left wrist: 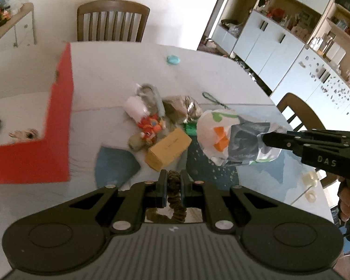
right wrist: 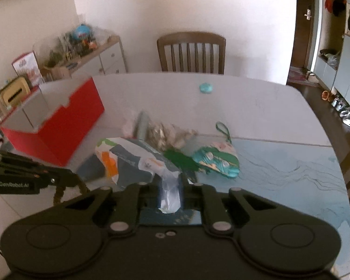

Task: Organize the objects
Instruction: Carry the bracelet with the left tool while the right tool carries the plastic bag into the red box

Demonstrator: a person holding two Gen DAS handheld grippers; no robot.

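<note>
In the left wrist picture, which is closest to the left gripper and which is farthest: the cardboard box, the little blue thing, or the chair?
From the left gripper:
1. Cardboard box, just ahead in the pile.
2. Little blue thing, alone, far across the table.
3. Chair, behind the table's far edge, by the wall.

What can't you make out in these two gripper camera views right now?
- Red box contents: left wrist view cuts them at the left edge and blurs them; in the right wrist view its walls hide them.
- Print on the plastic bag held by the right gripper: motion blur.
- Brown scrunchie in the left gripper: mostly hidden by its fingers.
- Pile under the bag: overlapped, blurred.
</note>
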